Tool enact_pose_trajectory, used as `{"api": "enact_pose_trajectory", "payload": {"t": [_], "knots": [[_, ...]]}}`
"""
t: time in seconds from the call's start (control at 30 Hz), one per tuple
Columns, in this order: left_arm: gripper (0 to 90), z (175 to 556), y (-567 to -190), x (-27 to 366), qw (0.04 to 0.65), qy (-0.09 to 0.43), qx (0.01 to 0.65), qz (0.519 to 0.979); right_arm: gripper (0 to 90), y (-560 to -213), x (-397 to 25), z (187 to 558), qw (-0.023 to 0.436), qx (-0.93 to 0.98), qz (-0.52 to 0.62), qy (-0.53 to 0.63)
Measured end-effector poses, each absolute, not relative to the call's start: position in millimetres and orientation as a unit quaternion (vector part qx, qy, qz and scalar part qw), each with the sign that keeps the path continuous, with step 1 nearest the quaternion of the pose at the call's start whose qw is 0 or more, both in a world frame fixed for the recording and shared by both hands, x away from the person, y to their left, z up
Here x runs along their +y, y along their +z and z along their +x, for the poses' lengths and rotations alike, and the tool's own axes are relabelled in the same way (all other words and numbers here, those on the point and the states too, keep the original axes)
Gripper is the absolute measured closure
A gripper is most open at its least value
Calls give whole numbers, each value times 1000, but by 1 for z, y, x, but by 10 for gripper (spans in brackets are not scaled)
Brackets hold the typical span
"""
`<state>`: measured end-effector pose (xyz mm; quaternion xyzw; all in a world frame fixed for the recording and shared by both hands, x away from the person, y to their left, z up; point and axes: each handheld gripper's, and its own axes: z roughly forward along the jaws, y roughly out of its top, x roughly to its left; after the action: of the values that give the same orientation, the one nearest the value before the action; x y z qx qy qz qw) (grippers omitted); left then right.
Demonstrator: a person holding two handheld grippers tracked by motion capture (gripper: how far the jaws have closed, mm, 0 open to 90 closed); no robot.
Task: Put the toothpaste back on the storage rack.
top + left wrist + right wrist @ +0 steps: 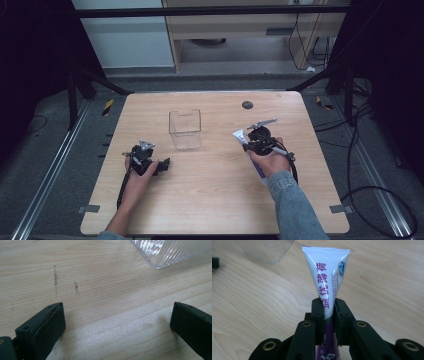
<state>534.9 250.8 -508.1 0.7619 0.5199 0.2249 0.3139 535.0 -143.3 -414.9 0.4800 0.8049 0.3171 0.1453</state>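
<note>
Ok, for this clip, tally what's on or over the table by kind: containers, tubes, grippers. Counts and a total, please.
Clear plastic container: 1, standing empty on the wooden table.
Tube: 1, white and purple, clamped in the right gripper.
Grippers: 2, the right gripper and the left gripper, whose jaws stand wide apart over bare wood.
Total: 4

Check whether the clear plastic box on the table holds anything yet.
Empty: the clear plastic box shows bare walls; the white and purple tube sits clamped in the right gripper.
</note>
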Motion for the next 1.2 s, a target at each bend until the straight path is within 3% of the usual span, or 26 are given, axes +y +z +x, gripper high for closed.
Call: {"api": "enact_pose_trajectory", "payload": {"t": [0.33, 0.73, 1.2], "knots": [[0, 535, -508, 251, 314, 225, 520, 761, 796, -384, -134, 534, 174, 783, 462, 378], [0, 535, -508, 251, 314, 225, 520, 762, 796, -345, -94, 545, 205, 739, 441, 467], [0, 535, -508, 251, 315, 225, 521, 761, 796, -326, -56, 568, 219, 720, 421, 507]]}}
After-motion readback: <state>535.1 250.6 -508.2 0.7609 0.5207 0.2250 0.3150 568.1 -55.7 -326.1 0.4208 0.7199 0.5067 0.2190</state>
